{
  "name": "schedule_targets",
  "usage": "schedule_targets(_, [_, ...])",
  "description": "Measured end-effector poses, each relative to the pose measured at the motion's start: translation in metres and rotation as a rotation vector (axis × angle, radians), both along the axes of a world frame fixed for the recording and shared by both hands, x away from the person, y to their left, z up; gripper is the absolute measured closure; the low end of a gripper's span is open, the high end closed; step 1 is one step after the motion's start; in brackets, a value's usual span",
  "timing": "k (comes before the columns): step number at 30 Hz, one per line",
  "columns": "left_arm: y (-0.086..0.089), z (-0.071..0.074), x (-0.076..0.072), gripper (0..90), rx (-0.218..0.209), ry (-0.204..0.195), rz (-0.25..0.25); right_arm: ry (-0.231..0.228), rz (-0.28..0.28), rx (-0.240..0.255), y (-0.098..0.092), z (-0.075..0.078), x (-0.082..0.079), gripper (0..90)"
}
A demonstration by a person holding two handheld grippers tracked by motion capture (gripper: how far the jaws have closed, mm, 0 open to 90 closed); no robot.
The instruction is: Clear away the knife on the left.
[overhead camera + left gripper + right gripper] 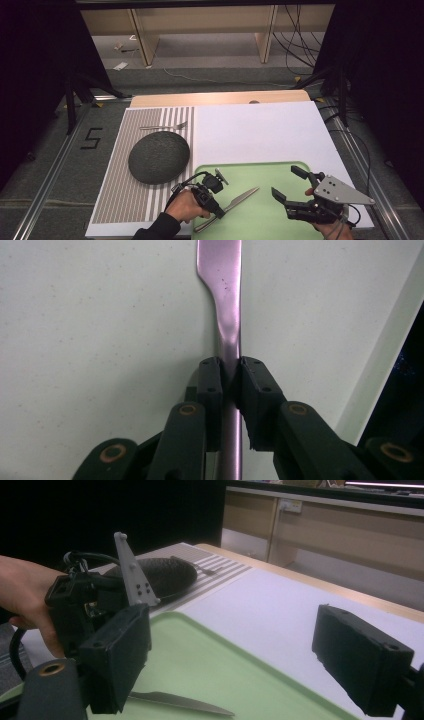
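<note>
A metal table knife (241,197) lies slantwise on the green tray (272,222), its blade pointing to the far right. My left gripper (219,212) is shut on the knife's handle. In the left gripper view the two jaws (231,375) pinch the handle, and the blade (220,280) runs straight ahead over the tray. My right gripper (286,181) is open above the tray's right half, apart from the knife, with nothing between its pads (240,660). In the right gripper view the blade tip (185,703) sits low over the tray (230,665).
A dark round plate (159,157) sits on a striped placemat (117,192) left of the tray, with a fork (162,126) behind it. A white board (260,130) covers the table beyond the tray. The table's front edge is near both hands.
</note>
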State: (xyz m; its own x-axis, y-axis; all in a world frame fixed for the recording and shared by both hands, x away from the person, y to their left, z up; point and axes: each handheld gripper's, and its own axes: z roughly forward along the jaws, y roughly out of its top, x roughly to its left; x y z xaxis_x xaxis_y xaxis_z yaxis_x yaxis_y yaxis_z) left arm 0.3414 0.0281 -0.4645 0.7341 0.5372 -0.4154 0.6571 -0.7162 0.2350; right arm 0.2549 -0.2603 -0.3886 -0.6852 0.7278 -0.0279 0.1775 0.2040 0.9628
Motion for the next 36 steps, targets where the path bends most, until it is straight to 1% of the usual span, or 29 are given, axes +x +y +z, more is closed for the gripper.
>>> schedule_targets(2, [0.000,0.000,0.000,78.6,0.000,-0.001,-0.004,0.002,0.000,0.005,0.000,0.000,0.001,16.8])
schedule_targets(4, [0.000,0.001,-0.001,77.8,0.002,-0.009,-0.012,0.005,-0.001,0.003,0.000,-0.001,0.001,16.8])
schedule_targets(6, [0.001,0.004,-0.001,73.1,-0.003,-0.027,-0.003,0.002,0.000,0.000,0.000,0.000,0.000,16.8])
schedule_targets(8, [0.001,0.009,-0.002,66.4,-0.019,-0.060,0.018,0.001,0.000,-0.001,0.000,0.000,0.000,16.8])
schedule_targets(9, [0.001,0.012,-0.002,63.6,-0.033,-0.074,0.020,0.003,0.000,-0.001,0.000,0.000,0.001,16.8])
schedule_targets(11, [-0.002,0.016,-0.004,59.3,-0.052,-0.097,0.014,0.001,0.000,-0.002,0.001,0.000,0.001,16.8])
schedule_targets(12, [-0.004,0.018,-0.005,57.6,-0.071,-0.123,0.003,0.001,0.001,-0.002,0.001,0.000,0.001,16.8])
schedule_targets(13, [-0.007,0.019,-0.006,56.0,-0.082,-0.139,0.004,0.002,0.000,0.000,0.001,-0.001,0.001,16.8])
schedule_targets(14, [-0.010,0.020,-0.006,56.0,-0.084,-0.153,-0.004,0.003,-0.002,0.000,0.001,-0.001,0.001,16.8])
schedule_targets(15, [-0.013,0.020,-0.006,56.4,-0.089,-0.162,-0.010,0.004,-0.002,0.000,0.001,-0.001,0.001,16.8])
schedule_targets(17, [-0.017,0.018,-0.003,66.3,-0.120,-0.136,-0.023,0.004,-0.004,0.000,0.001,-0.001,0.001,16.9])
schedule_targets(19, [-0.021,0.014,0.001,70.5,-0.135,-0.125,-0.015,0.005,-0.005,-0.002,0.001,-0.001,0.002,16.8])
schedule_targets(20, [-0.023,0.012,0.003,72.6,-0.139,-0.121,-0.026,0.004,-0.005,-0.003,0.001,-0.001,0.002,16.8])
schedule_targets(22, [-0.028,0.009,0.004,73.2,-0.144,-0.112,-0.036,0.004,-0.003,-0.003,0.001,-0.001,0.002,16.8])
schedule_targets(23, [-0.030,0.008,0.005,73.9,-0.146,-0.116,-0.043,0.004,-0.004,-0.004,0.001,-0.001,0.002,16.8])
schedule_targets(28, [-0.042,0.002,0.005,80.9,-0.135,-0.122,-0.070,0.006,-0.004,0.002,0.001,-0.001,0.002,16.8])
schedule_targets(29, [-0.045,0.001,0.006,83.9,-0.132,-0.126,-0.075,0.005,-0.004,0.002,0.001,-0.001,0.002,16.8])
schedule_targets(30, [-0.047,0.000,0.006,86.2,-0.128,-0.117,-0.078,0.005,-0.003,0.000,0.001,-0.001,0.002,16.8])
schedule_targets(31, [-0.049,-0.002,0.007,89.2,-0.122,-0.119,-0.078,0.005,-0.002,-0.002,0.001,-0.001,0.002,16.8])
schedule_targets(32, [-0.051,-0.002,0.007,89.5,-0.116,-0.132,-0.078,0.003,-0.002,-0.003,0.001,-0.001,0.002,16.8])
schedule_targets(34, [-0.054,-0.003,0.008,89.5,-0.105,-0.142,-0.091,0.004,-0.002,-0.001,0.001,-0.001,0.002,16.8])
schedule_targets(36, [-0.057,-0.004,0.010,89.6,-0.115,-0.153,-0.073,0.003,-0.002,-0.001,0.001,-0.001,0.002,16.8])
